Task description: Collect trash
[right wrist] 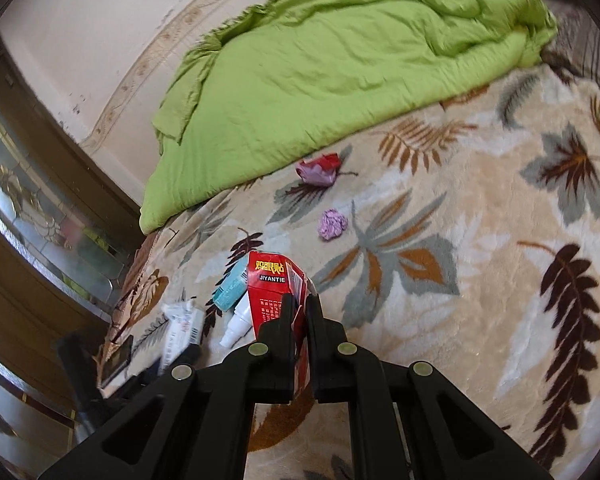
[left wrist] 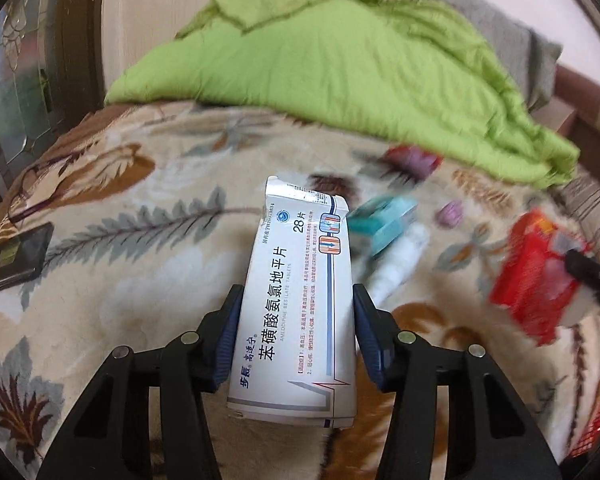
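Trash lay scattered over the leaf-patterned blanket (right wrist: 480,280) below the rumpled green quilt (right wrist: 340,68). Two boxes of it were already picked up. A white pill box (left wrist: 296,312) sat lengthwise between the blue pads of the left gripper (left wrist: 298,332), both pads pressed against its long sides, its far end torn open. It read "28片", "AMLODIPINE BESILATE TABLETS" and large Chinese characters. A flattened red box (right wrist: 270,296), marked "JIYANTIE" under yellow characters, was pinched in the clenched right gripper (right wrist: 298,308), sticking out ahead of the black tips. Left of the red box lay a teal box (right wrist: 230,290) and a small white bottle (right wrist: 240,320), both partly hidden behind it. Nearer the quilt lay a crumpled purple wad (right wrist: 332,224) and a red-and-purple wrapper (right wrist: 318,170). Both were too blurred in the left view to read.
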The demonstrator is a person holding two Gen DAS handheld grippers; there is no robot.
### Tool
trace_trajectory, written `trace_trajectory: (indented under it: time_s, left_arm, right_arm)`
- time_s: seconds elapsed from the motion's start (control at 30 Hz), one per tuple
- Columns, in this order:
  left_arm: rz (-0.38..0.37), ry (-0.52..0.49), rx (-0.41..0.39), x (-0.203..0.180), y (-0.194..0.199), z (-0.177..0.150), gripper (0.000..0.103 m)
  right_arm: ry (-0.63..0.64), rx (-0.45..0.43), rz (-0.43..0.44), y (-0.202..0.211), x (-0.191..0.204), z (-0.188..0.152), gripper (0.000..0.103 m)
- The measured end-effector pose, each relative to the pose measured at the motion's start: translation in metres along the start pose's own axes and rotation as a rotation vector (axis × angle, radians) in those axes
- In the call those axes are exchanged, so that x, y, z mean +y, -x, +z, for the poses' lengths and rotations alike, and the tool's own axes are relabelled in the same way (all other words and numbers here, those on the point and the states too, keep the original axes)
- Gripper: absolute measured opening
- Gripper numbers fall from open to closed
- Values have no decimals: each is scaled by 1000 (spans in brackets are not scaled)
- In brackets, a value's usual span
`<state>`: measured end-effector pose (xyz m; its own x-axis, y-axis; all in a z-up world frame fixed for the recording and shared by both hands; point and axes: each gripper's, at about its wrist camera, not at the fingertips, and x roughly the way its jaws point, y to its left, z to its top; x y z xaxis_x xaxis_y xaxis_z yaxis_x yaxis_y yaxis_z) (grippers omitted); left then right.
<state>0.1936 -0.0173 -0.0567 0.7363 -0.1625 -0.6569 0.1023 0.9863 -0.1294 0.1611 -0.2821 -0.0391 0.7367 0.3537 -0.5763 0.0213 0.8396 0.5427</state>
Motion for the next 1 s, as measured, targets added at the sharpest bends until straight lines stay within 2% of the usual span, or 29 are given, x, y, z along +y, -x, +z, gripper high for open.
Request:
trace_trajectory:
  time_s: [0.2, 1.0]
  left_arm:
    - [-48, -60, -46, -17, 12, 0, 51]
    - [-94, -125, -40, -30, 17, -4, 51]
  right_arm:
    - [54, -19, -18, 1, 8, -2, 6]
    - [81, 3, -24, -9, 17, -4, 6]
